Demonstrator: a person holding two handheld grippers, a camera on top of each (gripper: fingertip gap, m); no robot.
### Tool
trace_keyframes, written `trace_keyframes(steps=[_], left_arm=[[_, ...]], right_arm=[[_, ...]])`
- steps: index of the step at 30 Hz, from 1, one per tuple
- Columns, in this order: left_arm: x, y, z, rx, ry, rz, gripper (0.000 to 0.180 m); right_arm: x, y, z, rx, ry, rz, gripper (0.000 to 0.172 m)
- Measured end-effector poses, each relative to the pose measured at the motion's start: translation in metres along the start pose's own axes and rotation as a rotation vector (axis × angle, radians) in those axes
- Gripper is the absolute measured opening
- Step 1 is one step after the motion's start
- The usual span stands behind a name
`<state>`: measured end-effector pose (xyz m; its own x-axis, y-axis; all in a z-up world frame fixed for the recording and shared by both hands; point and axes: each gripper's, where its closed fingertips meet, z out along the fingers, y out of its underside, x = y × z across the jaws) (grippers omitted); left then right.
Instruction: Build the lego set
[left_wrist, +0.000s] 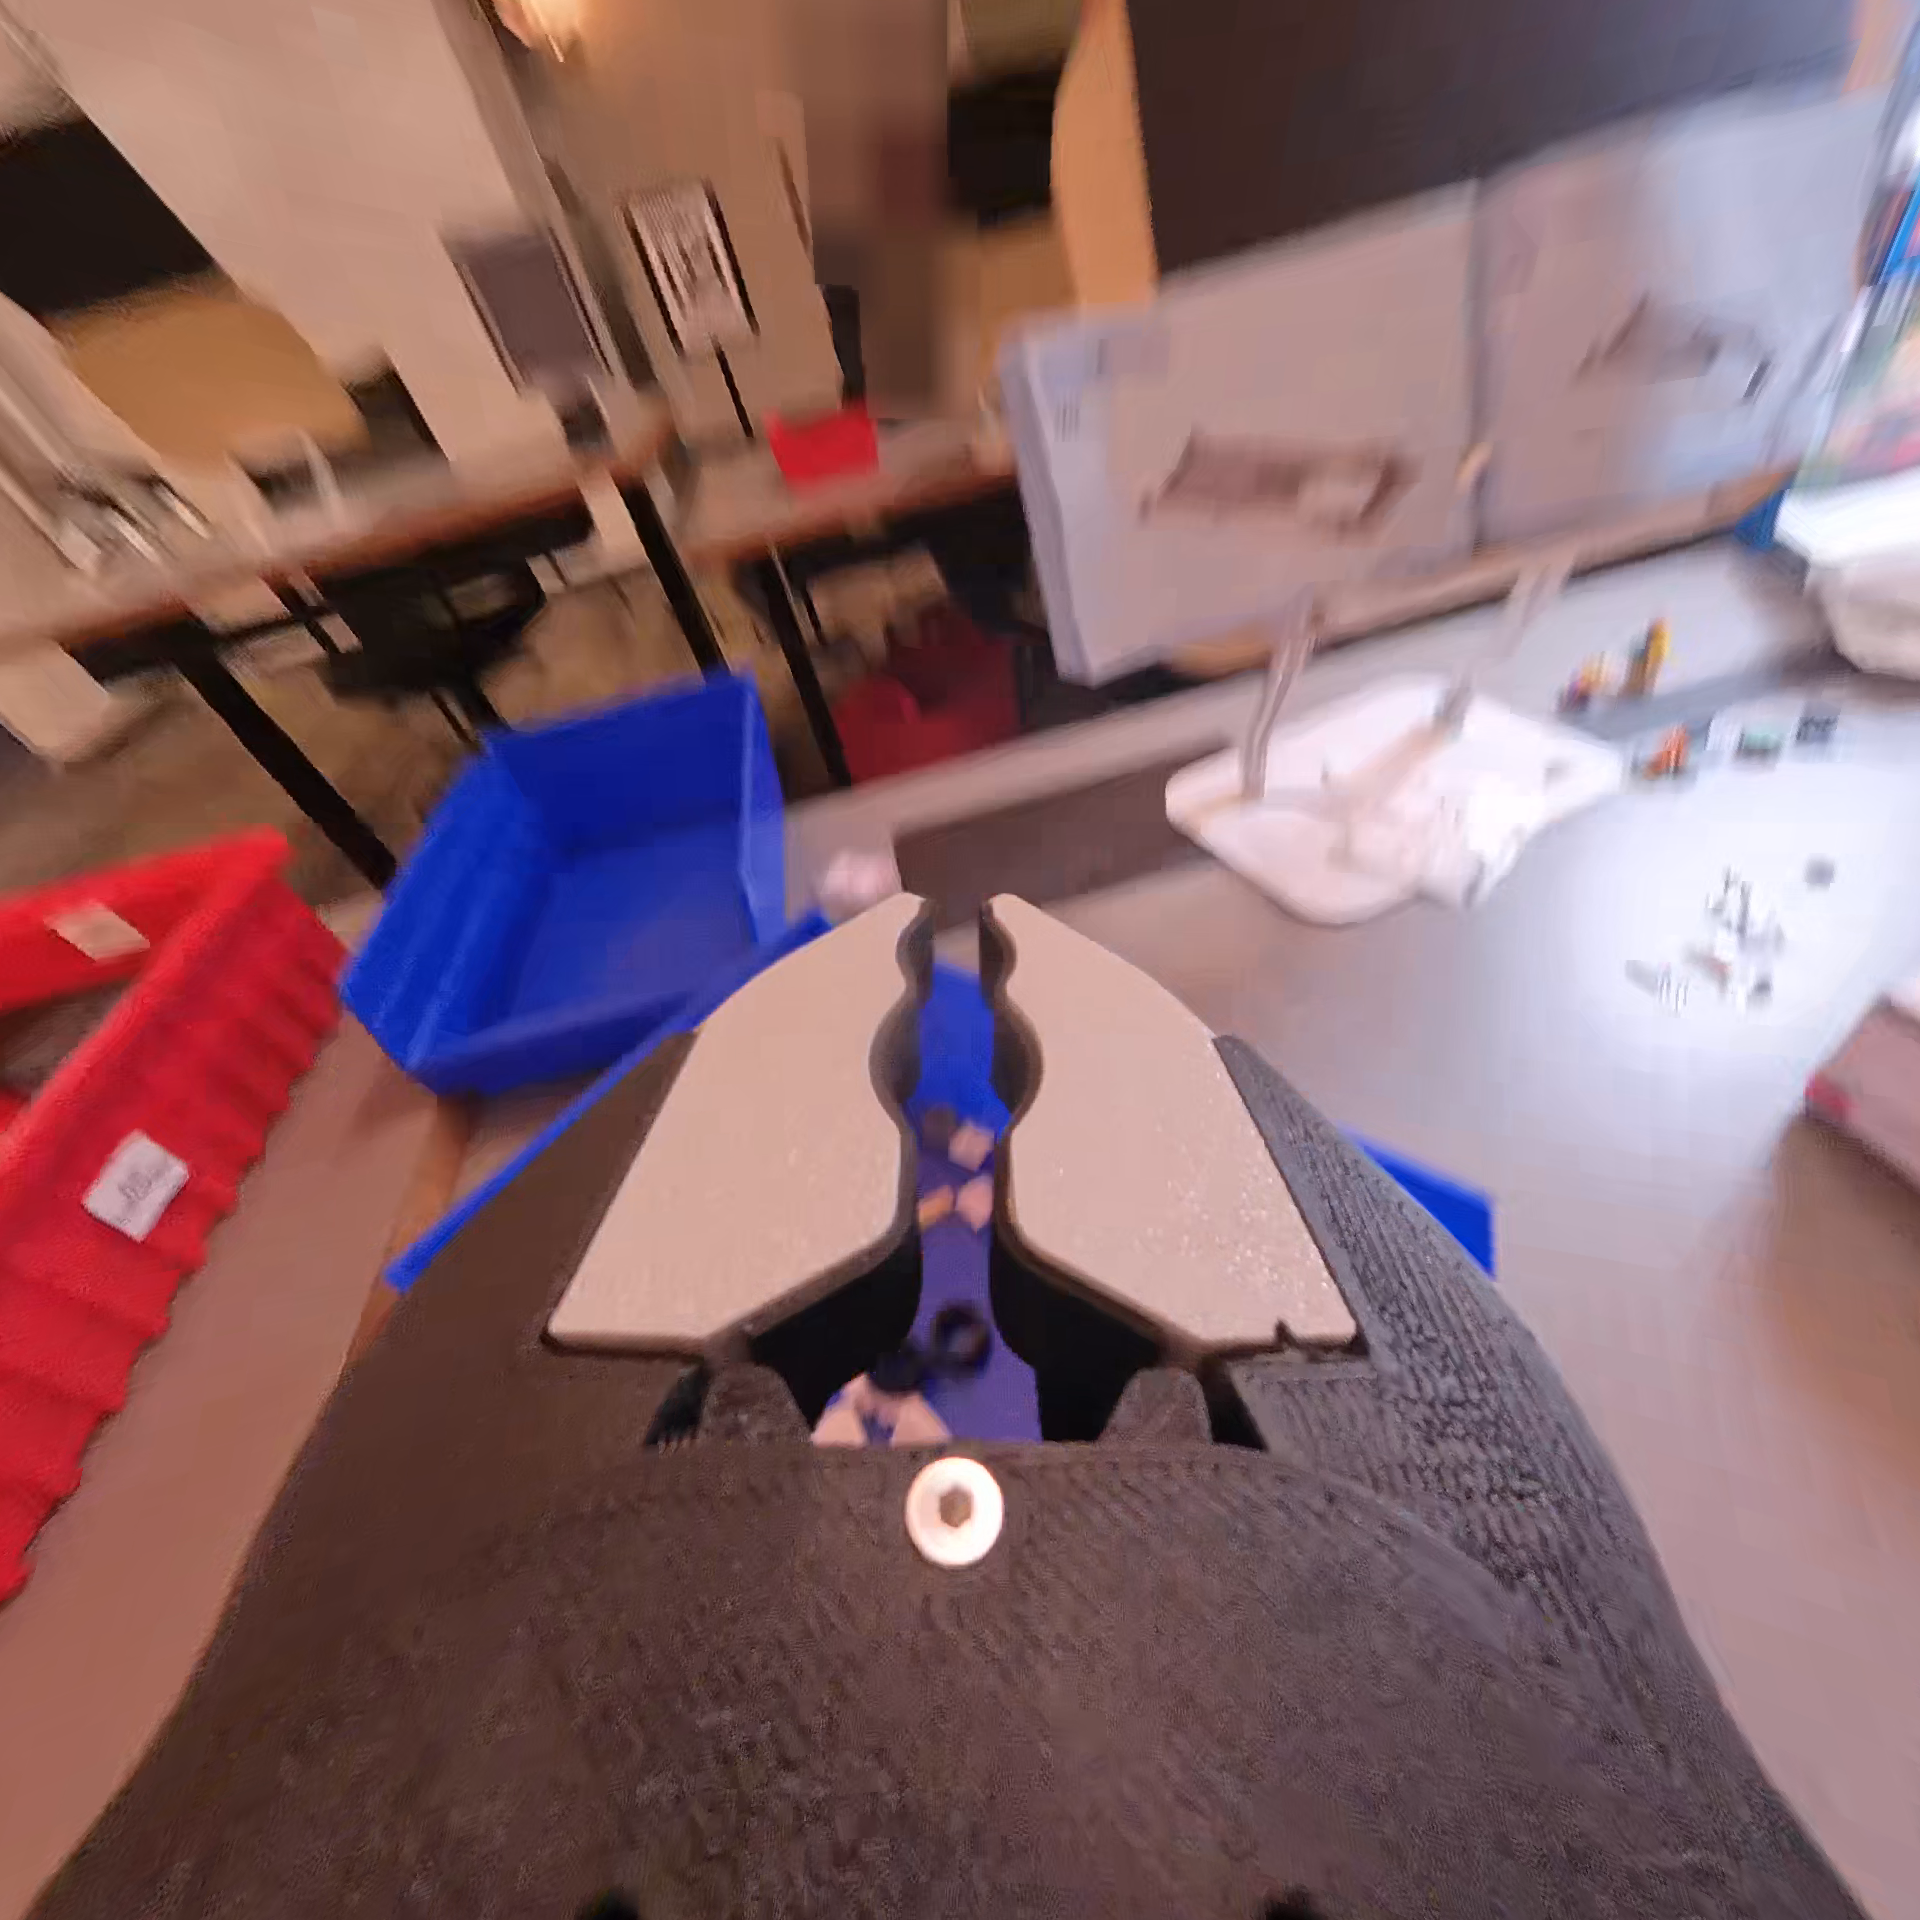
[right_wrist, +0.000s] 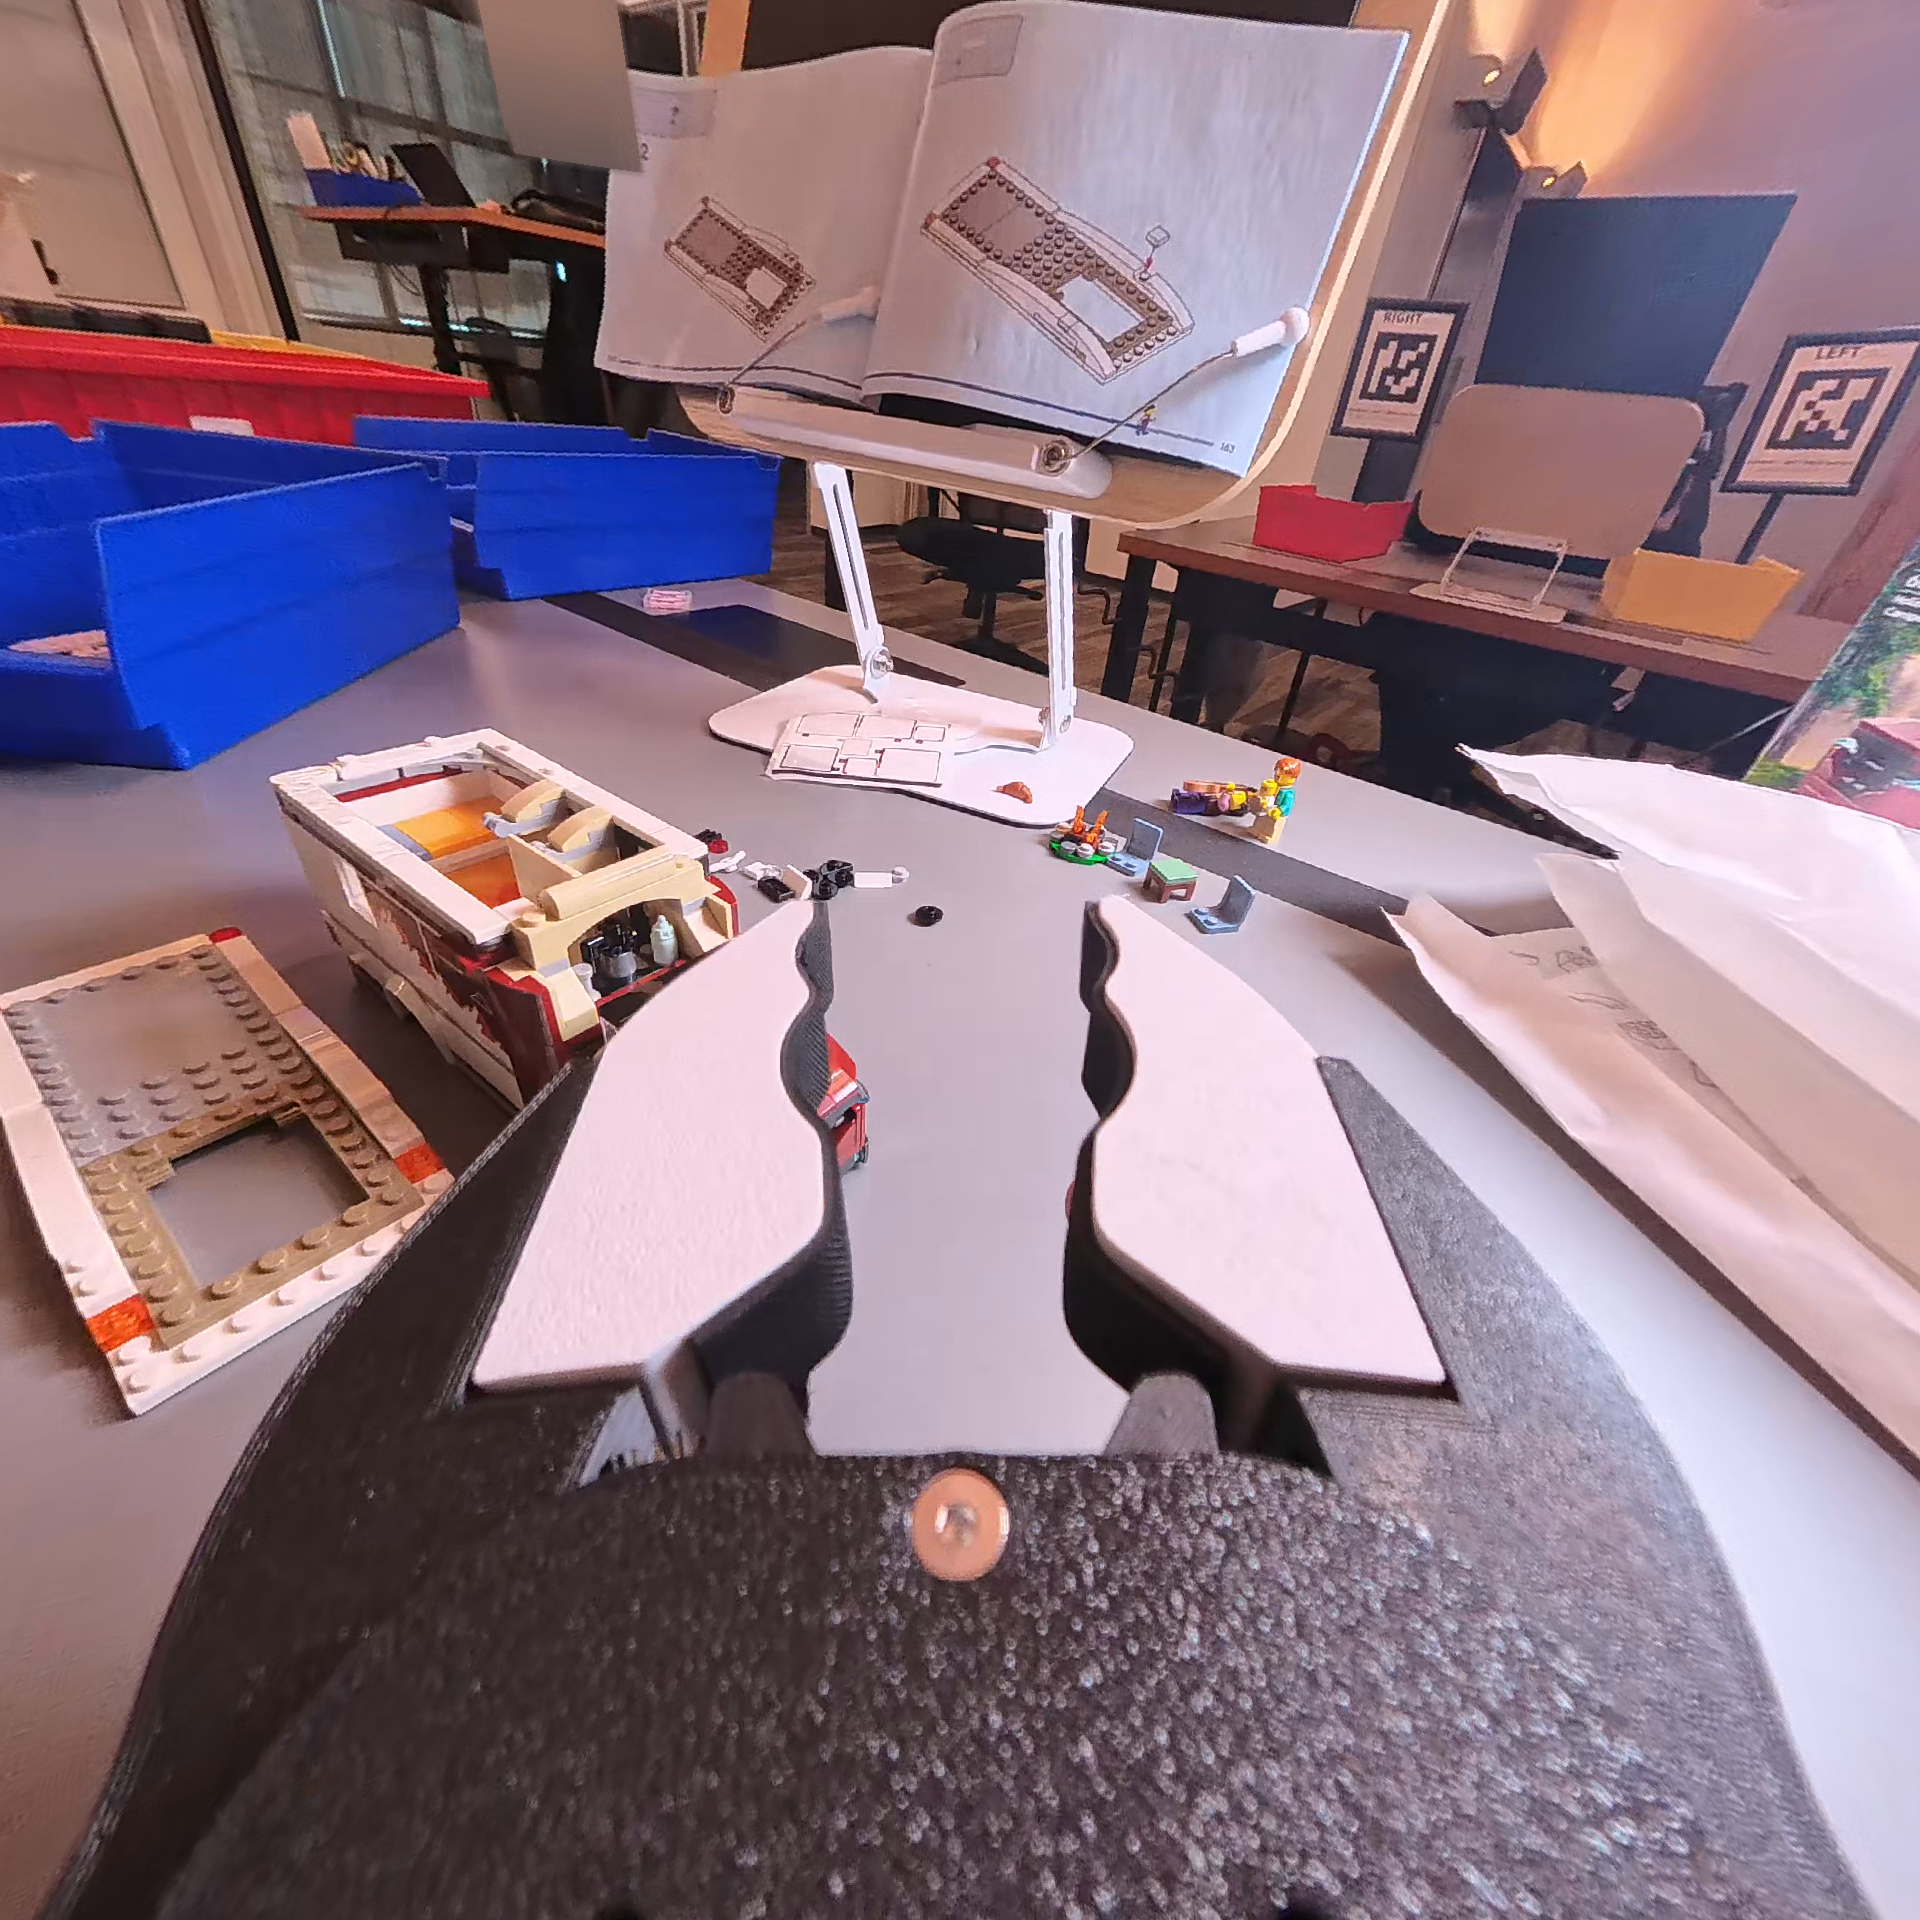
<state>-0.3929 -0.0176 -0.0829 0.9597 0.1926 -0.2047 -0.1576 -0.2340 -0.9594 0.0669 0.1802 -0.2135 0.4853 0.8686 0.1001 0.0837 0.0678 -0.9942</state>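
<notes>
The left wrist view is blurred by motion. My left gripper (left_wrist: 956, 914) hangs over a blue bin (left_wrist: 951, 1049) holding small loose brick pieces (left_wrist: 961, 1153). Its fingertips stand a narrow slit apart with nothing between them. My right gripper (right_wrist: 951, 925) is open and empty above the grey table (right_wrist: 966, 1039). A partly built toy-brick camper van (right_wrist: 499, 904) stands just left of its left finger. A small black round piece (right_wrist: 927, 915) lies on the table just beyond the fingertips, with a few small loose pieces (right_wrist: 821, 881) behind it.
A flat studded roof plate (right_wrist: 197, 1132) lies at the left. An open instruction booklet (right_wrist: 1039, 239) rests on a white stand (right_wrist: 935, 748). A minifigure (right_wrist: 1273, 795) and small builds (right_wrist: 1086, 836) sit ahead right. White paper bags (right_wrist: 1714, 987) lie at the right, blue bins (right_wrist: 260, 582) at the left. Across from one pair of fingers to the other is roughly 50 cm. It is some 20 cm from my right tips to the flat studded roof plate (right_wrist: 197, 1132).
</notes>
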Motion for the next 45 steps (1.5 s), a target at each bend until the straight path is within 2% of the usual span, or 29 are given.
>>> trace_keyframes(steps=[3, 5, 7, 8, 9, 11, 13, 16, 19, 22, 28, 31, 34, 38, 45], left_arm=[[-0.019, 0.066, 0.023, -0.385, 0.14, 0.017, 0.018], [-0.021, 0.109, 0.031, -0.586, 0.246, 0.03, 0.022], [-0.014, 0.149, 0.026, -0.795, 0.37, 0.08, 0.026], [-0.015, 0.166, 0.023, -0.883, 0.385, 0.137, 0.028], [-0.013, 0.18, 0.018, -0.966, 0.418, 0.19, 0.03], [-0.003, 0.2, 0.006, -1.106, 0.507, 0.261, 0.022], [-0.001, 0.216, -0.004, -1.233, 0.539, 0.357, 0.013], [0.0, 0.233, -0.01, -1.359, 0.561, 0.439, 0.015], [-0.005, 0.24, 0.002, -1.36, 0.527, 0.491, 0.02], [-0.012, 0.233, 0.025, -1.268, 0.461, 0.458, 0.028], [-0.033, 0.23, 0.047, -1.186, 0.373, 0.472, 0.055], [-0.042, 0.222, 0.052, -1.144, 0.334, 0.483, 0.064], [-0.042, 0.205, 0.061, -1.043, 0.332, 0.491, 0.07], [0.001, 0.188, 0.058, -0.927, 0.535, 0.352, 0.071], [0.066, 0.205, 0.033, -0.948, 0.831, 0.343, 0.085]], right_arm=[[0.0, 0.001, 0.0, -0.003, 0.006, -0.008, 0.044], [0.0, 0.002, 0.001, -0.012, 0.009, -0.014, 0.043], [0.0, 0.004, 0.001, -0.018, 0.017, -0.021, 0.041], [0.001, 0.005, 0.001, -0.023, 0.02, -0.023, 0.041], [0.001, 0.006, 0.001, -0.026, 0.023, -0.024, 0.04], [0.002, 0.006, 0.001, -0.028, 0.025, -0.023, 0.039], [0.003, 0.006, 0.001, -0.029, 0.027, -0.021, 0.038], [0.003, 0.007, 0.001, -0.03, 0.021, -0.02, 0.038], [0.002, 0.007, 0.002, -0.031, 0.014, -0.024, 0.038], [0.001, 0.008, 0.002, -0.037, 0.007, -0.035, 0.038], [-0.001, 0.008, 0.003, -0.043, 0.001, -0.043, 0.038], [0.0, 0.009, 0.003, -0.046, 0.001, -0.036, 0.038], [0.001, 0.009, 0.004, -0.05, 0.003, -0.029, 0.038], [0.002, 0.009, 0.004, -0.051, 0.009, -0.025, 0.038], [0.003, 0.009, 0.004, -0.049, 0.015, -0.023, 0.038]])
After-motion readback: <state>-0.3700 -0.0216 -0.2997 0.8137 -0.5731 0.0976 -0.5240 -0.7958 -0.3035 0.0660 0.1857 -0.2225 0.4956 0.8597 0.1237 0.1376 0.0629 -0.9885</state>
